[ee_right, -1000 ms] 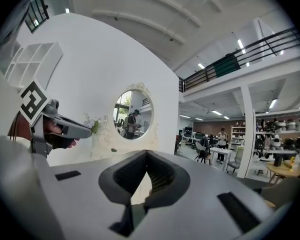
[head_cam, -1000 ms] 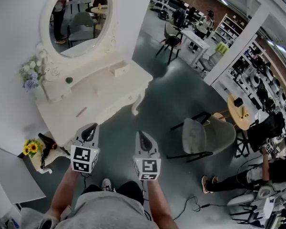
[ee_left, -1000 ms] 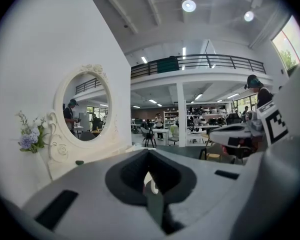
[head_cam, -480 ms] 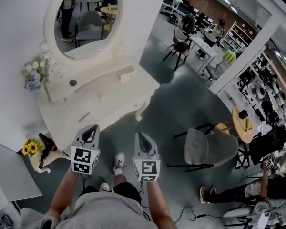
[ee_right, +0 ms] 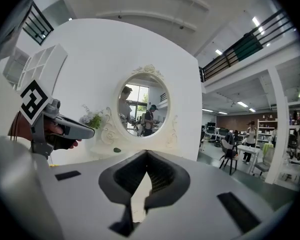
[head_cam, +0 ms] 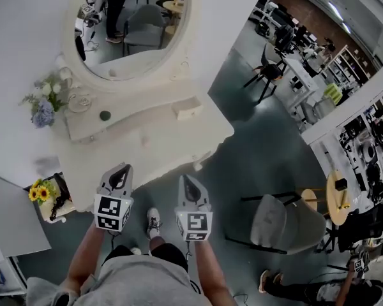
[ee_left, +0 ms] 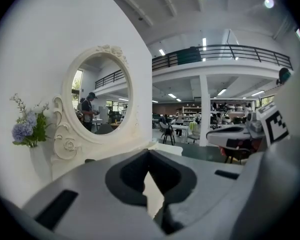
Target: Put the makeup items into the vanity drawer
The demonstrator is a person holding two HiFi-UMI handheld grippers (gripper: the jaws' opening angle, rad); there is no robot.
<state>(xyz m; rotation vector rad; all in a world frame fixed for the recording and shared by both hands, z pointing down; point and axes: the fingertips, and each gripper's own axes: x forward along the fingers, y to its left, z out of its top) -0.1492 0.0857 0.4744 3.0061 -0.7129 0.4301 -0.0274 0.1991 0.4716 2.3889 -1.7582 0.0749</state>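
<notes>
Smooth white-painted vanity (head_cam: 172,142), glossy glass mirror (head_cam: 134,24), polished grey floor (head_cam: 262,152), matt grey plastic left claw (head_cam: 122,169) and right claw (head_cam: 187,180).

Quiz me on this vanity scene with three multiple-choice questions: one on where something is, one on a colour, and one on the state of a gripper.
1. Where do the sunflowers stand?
A. on the vanity top
B. on a low stand beside the vanity
C. on the grey chair

2. What colour is the vanity?
A. black
B. white
C. red

3. How do the right gripper jaws stand?
A. wide apart
B. closed on a brush
C. closed, with nothing between them

Answers:
1. B, the head view shows the yellow blooms off the vanity's left end, on the low stand.
2. B, its top, legs and mirror frame are all white.
3. C, the right gripper view shows the jaws meeting with nothing between them.
</notes>
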